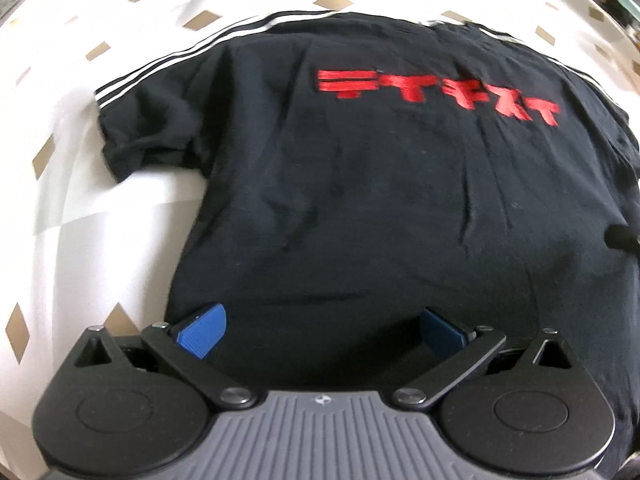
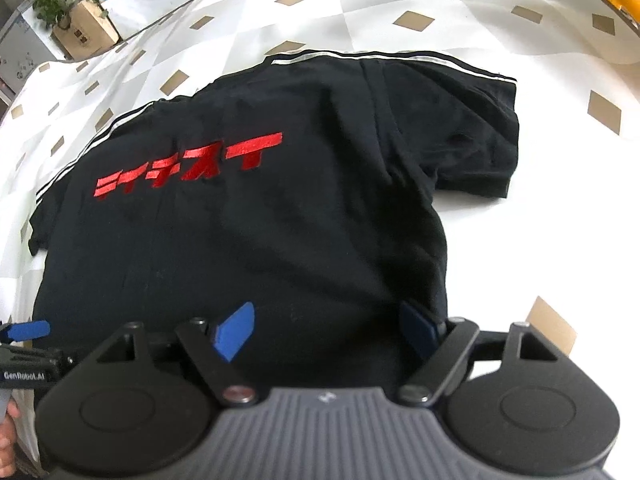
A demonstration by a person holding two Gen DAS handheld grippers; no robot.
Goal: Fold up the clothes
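Black T-shirt (image 1: 360,200) spread flat on patterned tabletop (image 1: 80,220); left tool (image 1: 322,332) and right tool (image 2: 328,328) both agape, empty, at hem; risk: single-layer pinch bunches fabric.

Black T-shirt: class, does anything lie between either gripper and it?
Nothing visible does. The left gripper and right gripper are open right at the near hem of the black T-shirt, spread flat on the patterned cloth.

Black T-shirt (image 1: 360,200) spread flat, unfolded, short sleeves out to left and right; red lettering (image 1: 436,94) across far part; white stripes (image 1: 160,68) along shoulders; hem nearest.
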